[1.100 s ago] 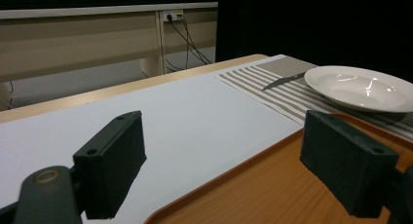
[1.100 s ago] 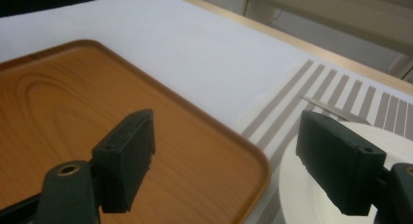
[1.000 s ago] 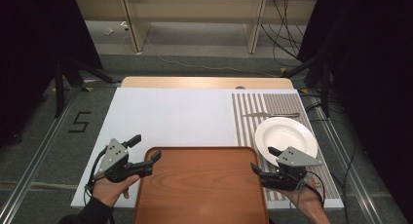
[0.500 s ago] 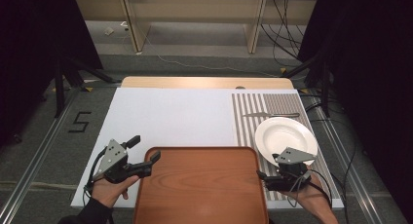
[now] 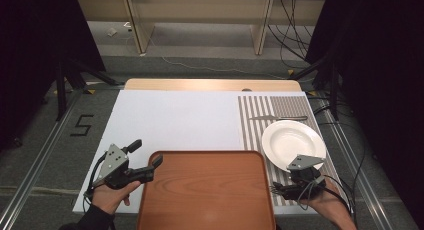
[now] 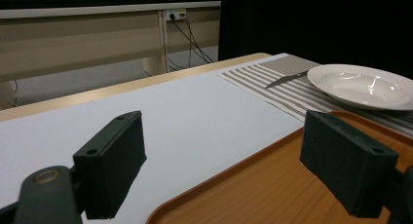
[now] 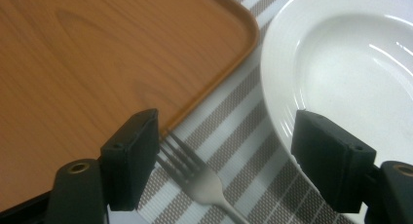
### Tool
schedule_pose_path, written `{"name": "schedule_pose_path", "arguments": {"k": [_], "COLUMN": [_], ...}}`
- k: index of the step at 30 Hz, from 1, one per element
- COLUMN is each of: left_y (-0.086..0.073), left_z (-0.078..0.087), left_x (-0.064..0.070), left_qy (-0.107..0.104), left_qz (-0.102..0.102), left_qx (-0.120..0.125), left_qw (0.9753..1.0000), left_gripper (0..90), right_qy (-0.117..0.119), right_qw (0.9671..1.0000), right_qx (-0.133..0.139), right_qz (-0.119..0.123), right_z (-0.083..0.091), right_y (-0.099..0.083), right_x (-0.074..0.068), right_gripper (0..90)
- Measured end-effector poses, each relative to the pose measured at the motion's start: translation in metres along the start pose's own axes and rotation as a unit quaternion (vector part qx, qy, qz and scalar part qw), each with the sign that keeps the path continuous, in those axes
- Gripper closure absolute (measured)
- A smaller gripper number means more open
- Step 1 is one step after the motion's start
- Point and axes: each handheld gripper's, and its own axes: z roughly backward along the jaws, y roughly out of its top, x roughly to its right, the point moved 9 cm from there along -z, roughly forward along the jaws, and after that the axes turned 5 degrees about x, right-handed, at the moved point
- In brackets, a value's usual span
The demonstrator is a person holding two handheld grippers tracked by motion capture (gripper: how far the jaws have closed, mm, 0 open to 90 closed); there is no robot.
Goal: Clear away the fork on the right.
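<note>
A brown wooden tray lies at the table's near edge. My left gripper hovers open at its left far corner; in the left gripper view the tray's rim runs between the spread jaws. A white plate rests on a striped placemat, with a knife beyond it. Near the tray's right side, my right gripper is held low and open. In the right gripper view a metal fork lies on the placemat between its jaws, by the left jaw. It sits between tray and plate.
A white board covers most of the table, with the wooden tabletop's edge showing behind it. Beyond the table stand shelving and loose cables on the floor. A metal rail runs along the left side.
My right gripper has drawn back toward the person and dipped down over the fork beside the plate. The left gripper and the tray have stayed put.
</note>
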Motion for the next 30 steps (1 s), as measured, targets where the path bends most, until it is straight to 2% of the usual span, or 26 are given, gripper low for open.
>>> {"name": "schedule_pose_path", "arguments": {"k": [20,28,30], "left_y": [0.0,0.0,-0.002], "left_z": [0.002,0.001,0.001], "left_x": [0.0,0.001,0.0], "left_qy": [0.002,0.001,0.002], "left_qz": [0.0,-0.002,-0.003], "left_qx": [0.001,-0.001,-0.003], "left_qw": [1.0,1.0,1.0], "left_gripper": [16.1,16.1,16.1], "right_qy": [-0.002,-0.005,-0.005], "right_qw": [0.9977,0.994,0.9937], "right_qx": [-0.066,-0.109,-0.112], "right_qz": [-0.01,-0.008,-0.008], "right_z": [0.007,0.004,0.004], "right_y": [-0.038,-0.054,-0.055], "right_x": [0.014,0.023,0.024], "right_gripper": [34.5,36.4,37.0]}}
